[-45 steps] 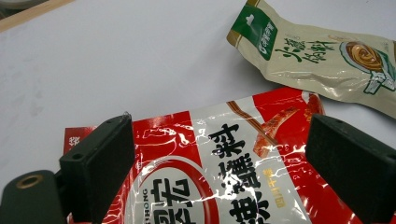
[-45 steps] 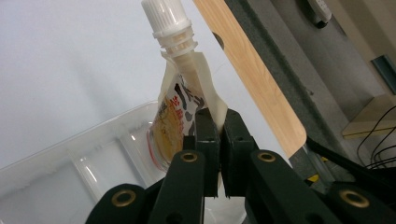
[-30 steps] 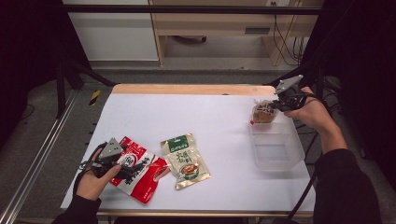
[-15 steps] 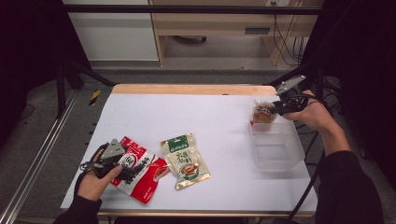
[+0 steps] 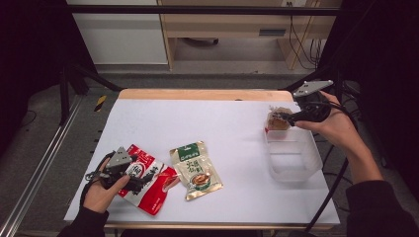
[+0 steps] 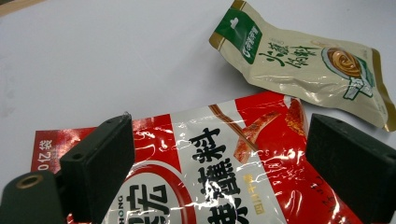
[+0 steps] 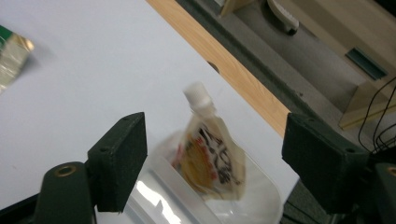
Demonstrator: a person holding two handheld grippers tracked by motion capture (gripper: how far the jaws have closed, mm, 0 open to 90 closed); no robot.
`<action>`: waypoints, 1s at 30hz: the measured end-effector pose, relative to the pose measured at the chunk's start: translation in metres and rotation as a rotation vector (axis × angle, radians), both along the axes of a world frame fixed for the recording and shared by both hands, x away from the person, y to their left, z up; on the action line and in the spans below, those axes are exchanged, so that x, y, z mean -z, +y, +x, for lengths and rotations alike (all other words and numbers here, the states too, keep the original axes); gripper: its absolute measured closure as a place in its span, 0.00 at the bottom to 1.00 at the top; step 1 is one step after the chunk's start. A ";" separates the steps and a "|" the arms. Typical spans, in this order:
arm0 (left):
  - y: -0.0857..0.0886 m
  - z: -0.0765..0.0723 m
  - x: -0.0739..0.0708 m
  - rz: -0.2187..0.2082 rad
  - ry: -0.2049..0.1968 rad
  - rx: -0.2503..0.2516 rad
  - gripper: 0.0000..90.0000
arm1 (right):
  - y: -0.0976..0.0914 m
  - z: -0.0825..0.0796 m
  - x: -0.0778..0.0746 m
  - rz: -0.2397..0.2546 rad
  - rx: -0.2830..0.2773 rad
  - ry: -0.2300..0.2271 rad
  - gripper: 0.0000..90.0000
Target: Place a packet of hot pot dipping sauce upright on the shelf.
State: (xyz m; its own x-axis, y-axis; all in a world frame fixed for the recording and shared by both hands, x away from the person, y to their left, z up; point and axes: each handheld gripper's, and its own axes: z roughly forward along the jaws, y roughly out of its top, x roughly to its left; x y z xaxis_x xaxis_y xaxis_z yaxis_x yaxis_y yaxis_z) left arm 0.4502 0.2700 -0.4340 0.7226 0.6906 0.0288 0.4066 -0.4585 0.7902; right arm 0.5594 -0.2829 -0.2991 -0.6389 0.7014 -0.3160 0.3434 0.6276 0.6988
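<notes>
While the left gripper (image 5: 129, 178) rests at the table's (image 5: 217, 118) near left corner, we see its jaws spread wide over the red sachet (image 6: 233, 177), pads clear of the film, gripping nothing; the sachet lies flat straight under them, long axis running toward the near edge. Just beside it toward the middle lies the green-and-cream sachet (image 5: 195, 170), nearer this hand. By the right edge sits one clear tub (image 5: 292, 158) with one spouted pouch (image 7: 210, 154) leaning in its far end. Above it the right gripper (image 5: 282, 117) has just been opening and holds nothing. We count two sachets, one pouch, one tub
</notes>
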 end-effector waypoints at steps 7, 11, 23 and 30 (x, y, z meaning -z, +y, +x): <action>-0.001 0.000 0.003 0.014 0.005 0.011 0.09 | 0.036 -0.024 -0.007 0.011 -0.027 -0.029 0.19; 0.000 0.000 0.002 0.016 0.001 0.009 0.09 | 0.063 -0.046 -0.004 0.050 -0.068 -0.060 0.18; -0.004 -0.005 -0.006 0.016 -0.022 0.045 0.08 | 0.123 -0.089 0.030 0.103 -0.108 -0.061 0.19; -0.013 -0.003 -0.016 0.019 -0.044 0.064 0.08 | 0.151 -0.095 0.068 0.092 -0.107 -0.016 0.22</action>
State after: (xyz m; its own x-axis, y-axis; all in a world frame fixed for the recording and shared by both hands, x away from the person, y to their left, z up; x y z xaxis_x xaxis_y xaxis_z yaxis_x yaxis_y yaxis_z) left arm 0.4469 0.2575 -0.4182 0.7632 0.6420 0.0739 0.3411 -0.4973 0.7977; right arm 0.4645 -0.1319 -0.3674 -0.7069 0.6562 -0.2641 0.2666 0.5930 0.7598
